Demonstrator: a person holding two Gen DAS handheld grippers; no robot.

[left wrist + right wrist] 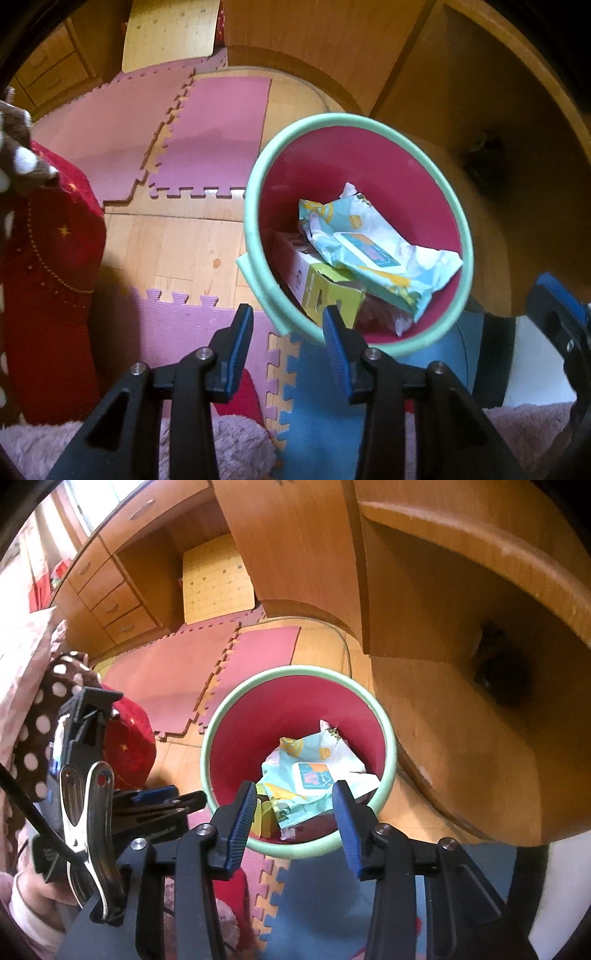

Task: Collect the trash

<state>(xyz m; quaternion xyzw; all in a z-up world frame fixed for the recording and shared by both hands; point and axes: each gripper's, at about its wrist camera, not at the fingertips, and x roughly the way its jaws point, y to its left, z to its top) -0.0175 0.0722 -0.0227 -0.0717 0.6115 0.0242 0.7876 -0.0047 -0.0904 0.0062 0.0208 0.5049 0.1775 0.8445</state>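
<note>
A round bin with a mint-green rim (pixel 255 173) and a red inside stands on the floor. In it lie a crumpled pale-blue wet-wipe pack (pixel 373 247) and a green-and-white carton (pixel 325 291). My left gripper (pixel 288 325) hangs above the bin's near edge, open, with nothing between its blue pads. In the right wrist view the bin rim (pixel 299 670) and the wipe pack (pixel 310 775) lie straight below my right gripper (pixel 295 794), which is open and holds nothing. The left gripper (pixel 188 800) shows there at the left of the bin.
Pink, purple and blue foam puzzle mats (pixel 207 140) cover part of the wooden floor. A wooden desk (pixel 461 590) overhangs the bin on the right. A red star-patterned cushion (pixel 48 266) and brown polka-dot fabric (pixel 40 716) lie left. Fluffy pink fabric (pixel 229 443) is nearest.
</note>
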